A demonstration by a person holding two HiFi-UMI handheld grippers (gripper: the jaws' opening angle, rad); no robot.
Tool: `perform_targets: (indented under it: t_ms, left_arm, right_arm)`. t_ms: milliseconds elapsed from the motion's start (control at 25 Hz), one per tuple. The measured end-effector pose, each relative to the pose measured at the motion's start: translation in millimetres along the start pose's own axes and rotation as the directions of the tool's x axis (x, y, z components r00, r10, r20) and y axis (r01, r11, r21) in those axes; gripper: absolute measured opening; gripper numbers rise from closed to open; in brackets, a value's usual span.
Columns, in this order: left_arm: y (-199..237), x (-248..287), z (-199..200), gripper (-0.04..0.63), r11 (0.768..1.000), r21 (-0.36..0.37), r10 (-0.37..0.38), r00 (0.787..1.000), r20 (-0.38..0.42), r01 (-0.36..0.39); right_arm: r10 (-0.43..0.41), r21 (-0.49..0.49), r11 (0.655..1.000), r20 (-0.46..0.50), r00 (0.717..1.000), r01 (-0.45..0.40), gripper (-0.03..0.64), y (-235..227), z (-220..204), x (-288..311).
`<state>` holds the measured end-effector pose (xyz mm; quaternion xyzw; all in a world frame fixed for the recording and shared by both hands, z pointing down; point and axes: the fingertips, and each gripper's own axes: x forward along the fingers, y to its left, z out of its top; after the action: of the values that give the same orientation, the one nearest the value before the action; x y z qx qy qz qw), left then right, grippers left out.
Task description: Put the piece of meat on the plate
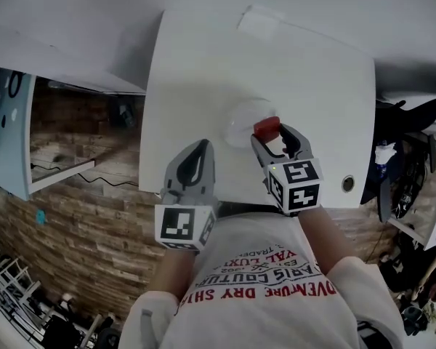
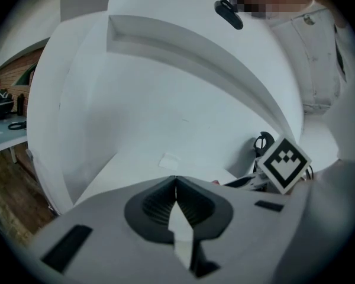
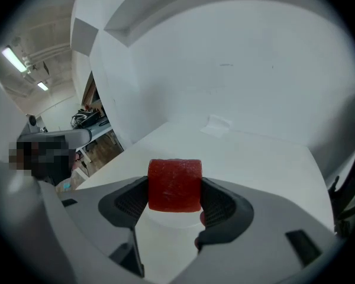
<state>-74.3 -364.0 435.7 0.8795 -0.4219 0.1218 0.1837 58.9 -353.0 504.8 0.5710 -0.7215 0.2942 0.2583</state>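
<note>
A red block of meat (image 3: 175,184) sits clamped between the two jaws of my right gripper (image 3: 175,188). In the head view the meat (image 1: 267,127) hangs just over the near right edge of a white plate (image 1: 244,118) on the white table. The plate's rim (image 3: 165,220) shows faintly below the meat in the right gripper view. My left gripper (image 1: 195,166) rests near the table's front edge, left of the plate. Its jaws meet with nothing between them (image 2: 176,185).
The white table (image 1: 203,71) has a flat white label (image 1: 261,22) at its far edge and a round hole (image 1: 347,184) at the near right corner. A wooden floor and cluttered shelves lie beyond the left edge. The person's shirt fills the bottom of the head view.
</note>
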Motion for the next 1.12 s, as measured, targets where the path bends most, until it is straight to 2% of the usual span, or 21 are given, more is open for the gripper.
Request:
perform_targets:
  t_ms: [240,400,640,1120]
  left_arm:
    - [18.6,16.3,-14.3,0.008,0.999,-0.025,0.032,0.999,-0.036,-0.033]
    - [24.0,21.9,-26.8,0.008,0.998,-0.049,0.039,0.997,-0.071,-0.043]
    - [32.8,30.6,-38.7,0.008,0.996,-0.070,0.049,0.994,-0.099,-0.056]
    - [42.6,35.1,-46.2,0.008,0.994,-0.093,0.049,0.991,-0.126,-0.061]
  right_arm:
    - [0.012,0.007,1.000,-0.109,0.994,-0.012,0.281,-1.6,-17.1,41.1]
    - [0.049,-0.007,0.999,-0.170,0.984,-0.051,0.281,3.3,-27.6,58.1]
    - [0.037,-0.052,0.997,-0.255,0.966,-0.052,0.281,2.2,-39.9,79.7]
    - [-0.023,-0.106,0.994,-0.316,0.949,-0.011,0.278,9.1,-43.7,99.5]
